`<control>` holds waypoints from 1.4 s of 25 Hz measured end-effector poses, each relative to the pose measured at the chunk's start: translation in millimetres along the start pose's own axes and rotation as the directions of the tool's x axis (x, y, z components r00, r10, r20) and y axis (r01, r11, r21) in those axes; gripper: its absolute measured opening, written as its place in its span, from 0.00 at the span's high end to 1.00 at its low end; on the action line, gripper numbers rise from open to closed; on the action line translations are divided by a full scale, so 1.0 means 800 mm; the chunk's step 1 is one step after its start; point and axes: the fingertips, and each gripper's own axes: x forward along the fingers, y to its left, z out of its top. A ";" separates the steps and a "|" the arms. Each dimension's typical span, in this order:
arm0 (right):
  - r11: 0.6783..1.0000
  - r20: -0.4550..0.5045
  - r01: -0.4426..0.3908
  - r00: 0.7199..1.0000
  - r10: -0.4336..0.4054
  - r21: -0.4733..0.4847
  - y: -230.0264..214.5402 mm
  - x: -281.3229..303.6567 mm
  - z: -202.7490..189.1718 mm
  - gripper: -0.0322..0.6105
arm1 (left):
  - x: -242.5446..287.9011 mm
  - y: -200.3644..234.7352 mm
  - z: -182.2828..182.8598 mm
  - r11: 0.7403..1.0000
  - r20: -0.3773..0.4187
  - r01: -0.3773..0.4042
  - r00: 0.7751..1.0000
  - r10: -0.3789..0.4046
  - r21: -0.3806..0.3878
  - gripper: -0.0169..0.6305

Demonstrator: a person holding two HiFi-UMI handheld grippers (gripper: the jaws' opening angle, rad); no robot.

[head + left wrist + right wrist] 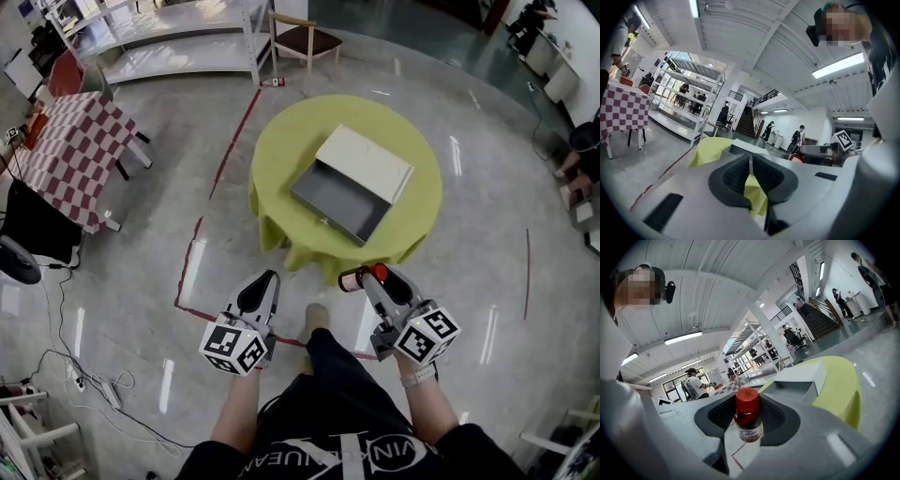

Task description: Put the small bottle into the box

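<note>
Clamping the small bottle (748, 420) near its red cap, our right gripper (748, 405) carries what we judge light, rigid and slippery; our left gripper (750, 172) is pressed together, empty.

Your right gripper (373, 276) has the small bottle (747, 414) between its jaws. Your left gripper (262, 279) sits beside it on the left, the two apart. The table (281, 141) stands ahead of both grippers, and the box (352, 181) lies on it, its tray (336, 202) slid out toward your grippers from under the cover (366, 161). A second table (70, 150) stands well off to the left of your left gripper. Beyond the table ahead are a chair (305, 39) and, left of it, shelving (178, 37).
</note>
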 end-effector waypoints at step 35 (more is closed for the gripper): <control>0.999 -0.054 -0.030 0.998 0.031 0.020 -0.123 0.132 0.060 0.72 | 0.161 0.032 0.000 1.000 -0.090 0.012 0.996 -0.013 -0.020 0.93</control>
